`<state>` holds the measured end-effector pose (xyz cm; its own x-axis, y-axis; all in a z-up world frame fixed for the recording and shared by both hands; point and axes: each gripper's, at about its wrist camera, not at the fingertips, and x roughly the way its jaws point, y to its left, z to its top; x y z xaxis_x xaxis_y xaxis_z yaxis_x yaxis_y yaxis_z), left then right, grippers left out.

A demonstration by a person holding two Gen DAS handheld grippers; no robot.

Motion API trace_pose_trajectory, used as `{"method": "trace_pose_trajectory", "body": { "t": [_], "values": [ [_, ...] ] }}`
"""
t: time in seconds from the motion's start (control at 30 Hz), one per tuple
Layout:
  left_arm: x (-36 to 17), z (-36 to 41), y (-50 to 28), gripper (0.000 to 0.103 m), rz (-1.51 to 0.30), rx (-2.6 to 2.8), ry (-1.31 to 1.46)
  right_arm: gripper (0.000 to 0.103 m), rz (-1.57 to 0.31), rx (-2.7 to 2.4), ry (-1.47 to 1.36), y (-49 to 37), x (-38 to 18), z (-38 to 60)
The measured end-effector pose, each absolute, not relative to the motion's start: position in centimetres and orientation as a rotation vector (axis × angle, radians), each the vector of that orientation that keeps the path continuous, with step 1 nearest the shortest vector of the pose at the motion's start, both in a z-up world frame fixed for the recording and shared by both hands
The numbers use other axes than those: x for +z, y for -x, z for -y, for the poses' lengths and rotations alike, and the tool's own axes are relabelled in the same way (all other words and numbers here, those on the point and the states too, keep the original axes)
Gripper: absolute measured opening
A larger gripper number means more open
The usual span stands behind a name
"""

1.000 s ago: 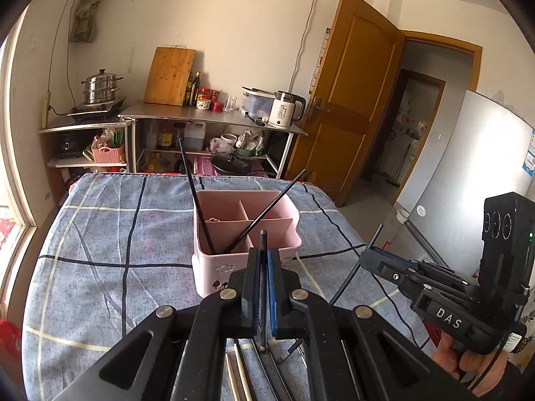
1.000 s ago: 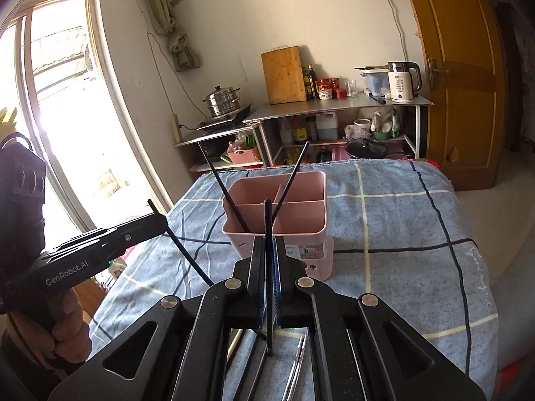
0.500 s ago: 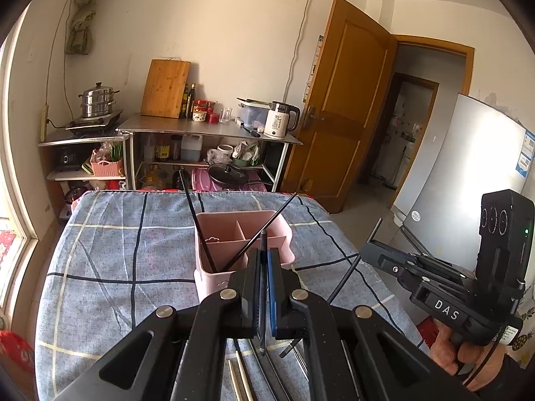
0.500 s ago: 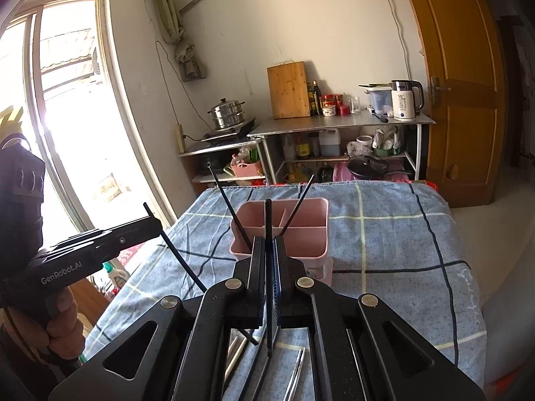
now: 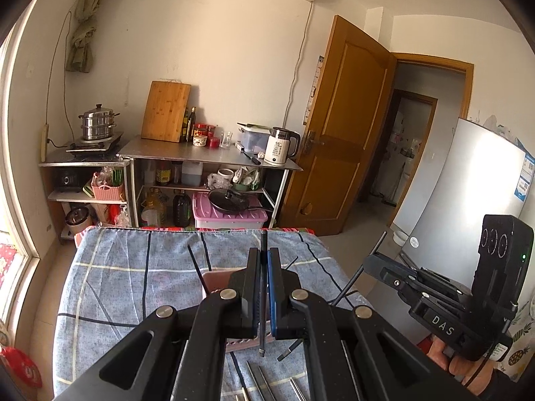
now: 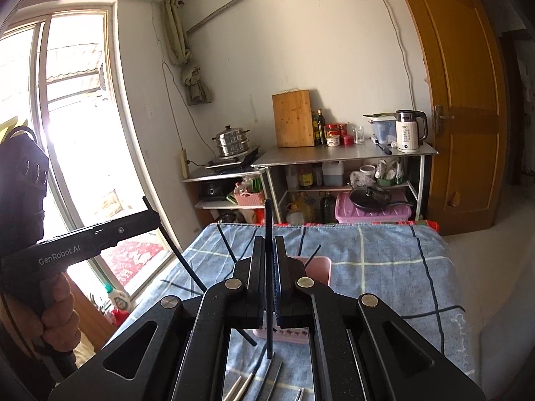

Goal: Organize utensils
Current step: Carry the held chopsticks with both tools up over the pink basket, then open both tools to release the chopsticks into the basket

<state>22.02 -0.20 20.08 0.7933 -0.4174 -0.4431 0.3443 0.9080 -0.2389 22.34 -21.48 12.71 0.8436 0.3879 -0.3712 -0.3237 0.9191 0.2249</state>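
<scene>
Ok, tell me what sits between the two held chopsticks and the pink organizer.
Nothing visible does. The left gripper and right gripper each pinch a black chopstick upright above the pink organizer. Two black chopsticks already lean inside it, and the grippers hide most of its compartments.

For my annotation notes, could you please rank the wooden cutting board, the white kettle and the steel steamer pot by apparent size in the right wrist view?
1. wooden cutting board, clearly largest.
2. steel steamer pot and white kettle look too alike to rank.
</scene>
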Motion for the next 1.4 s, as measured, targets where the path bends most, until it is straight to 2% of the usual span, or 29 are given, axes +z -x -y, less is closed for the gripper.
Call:
{"method": "trace_pose_trajectory", "body": {
  "t": [0.4,0.67,1.1,1.4],
  "values": [
    [21.3,-0.1,-26.8,0.003,-0.494,-0.348,0.140,0.004,-0.379,0.371,-0.197,-26.3,14.1,21.2],
    [18.4,-1.5,-29.6,0.003,-0.537,-0.324,0.190,0.004,-0.393,0.358,-0.232,-28.8,12.4,20.9],
    [12.3,-1.9,-32.2,0.004,-0.641,-0.313,0.234,0.004,-0.518,0.337,-0.266,-31.0,7.1,20.4],
    [10.8,-1.7,-32.3,0.005,-0.676,-0.301,0.213,0.004,-0.595,0.361,-0.279,-31.3,5.4,20.2]
  ]
}}
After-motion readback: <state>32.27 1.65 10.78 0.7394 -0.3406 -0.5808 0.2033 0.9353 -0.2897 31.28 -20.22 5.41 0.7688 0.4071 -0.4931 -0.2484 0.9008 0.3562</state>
